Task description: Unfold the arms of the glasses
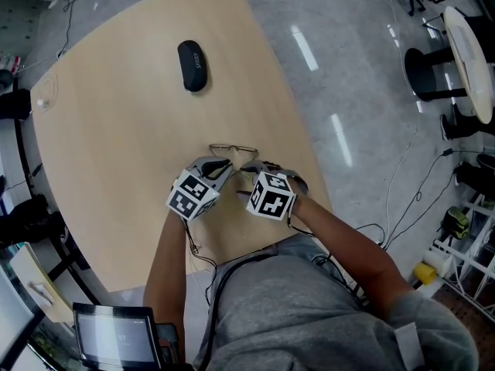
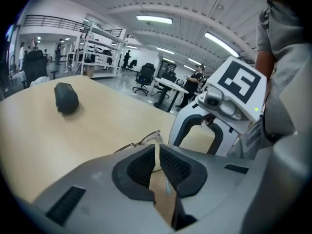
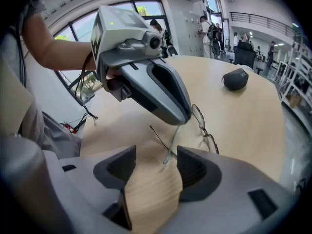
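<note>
Grey shirt (image 1: 309,308) and both forearms filled the near edge of the head view, with the two grippers side by side just beyond them. On the left gripper (image 2: 157,156) the jaws stood nearly together, pinched on one thin pale arm of the glasses (image 3: 204,126) close to its hinge. On the right gripper (image 3: 156,162) the jaws stood wide; the free tip of that same arm hung between them, close to the right-hand pad, and neither pad pressed on it. From the head view, the frame front ran left to right just beyond the jaws, and the gripped arm pointed back toward the person. Whether the glasses rested on the table (image 1: 116,145) or hung clear of it was not plain. Far and left on the pale wood lay a dark case (image 1: 192,66), well apart from the glasses. Around it were a grey floor (image 1: 348,91), trailing cables, office chairs and distant shelving.
</note>
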A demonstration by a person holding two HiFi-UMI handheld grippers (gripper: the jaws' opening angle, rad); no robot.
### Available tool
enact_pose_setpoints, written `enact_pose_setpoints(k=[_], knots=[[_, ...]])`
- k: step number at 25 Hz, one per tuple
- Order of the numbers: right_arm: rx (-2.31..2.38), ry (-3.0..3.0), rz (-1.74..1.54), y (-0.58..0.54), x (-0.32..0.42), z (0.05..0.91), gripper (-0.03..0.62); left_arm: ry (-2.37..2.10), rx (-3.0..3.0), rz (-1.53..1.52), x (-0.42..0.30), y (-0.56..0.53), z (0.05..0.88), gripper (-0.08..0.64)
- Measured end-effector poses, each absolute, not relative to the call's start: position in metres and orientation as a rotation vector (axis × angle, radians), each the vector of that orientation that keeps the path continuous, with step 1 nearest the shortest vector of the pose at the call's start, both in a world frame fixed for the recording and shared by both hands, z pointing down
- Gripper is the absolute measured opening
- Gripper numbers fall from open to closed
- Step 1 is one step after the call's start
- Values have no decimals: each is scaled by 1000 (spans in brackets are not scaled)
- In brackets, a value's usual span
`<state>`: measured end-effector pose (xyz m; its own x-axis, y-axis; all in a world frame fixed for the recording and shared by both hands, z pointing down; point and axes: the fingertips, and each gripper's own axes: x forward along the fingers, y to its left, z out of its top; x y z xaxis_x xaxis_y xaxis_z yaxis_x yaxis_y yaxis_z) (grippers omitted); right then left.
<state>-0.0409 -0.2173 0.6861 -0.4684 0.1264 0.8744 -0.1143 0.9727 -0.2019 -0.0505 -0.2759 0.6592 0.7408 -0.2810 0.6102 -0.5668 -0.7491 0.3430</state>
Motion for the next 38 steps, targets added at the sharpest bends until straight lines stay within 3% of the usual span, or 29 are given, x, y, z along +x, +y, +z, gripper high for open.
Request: enact_pose_setpoints(k=[10,33,38], knots=[[-117,-1938,18,-215,-41,715,255,-525,2268,1041,-38,-261,713,8],[-210,-1825,-27,-221,17,712,255,-561,2245,1159,-42,-252,713,8],[-244,-1876,51,-210,-5,707,255,-550,2262,1074,-36,-246,704,8]])
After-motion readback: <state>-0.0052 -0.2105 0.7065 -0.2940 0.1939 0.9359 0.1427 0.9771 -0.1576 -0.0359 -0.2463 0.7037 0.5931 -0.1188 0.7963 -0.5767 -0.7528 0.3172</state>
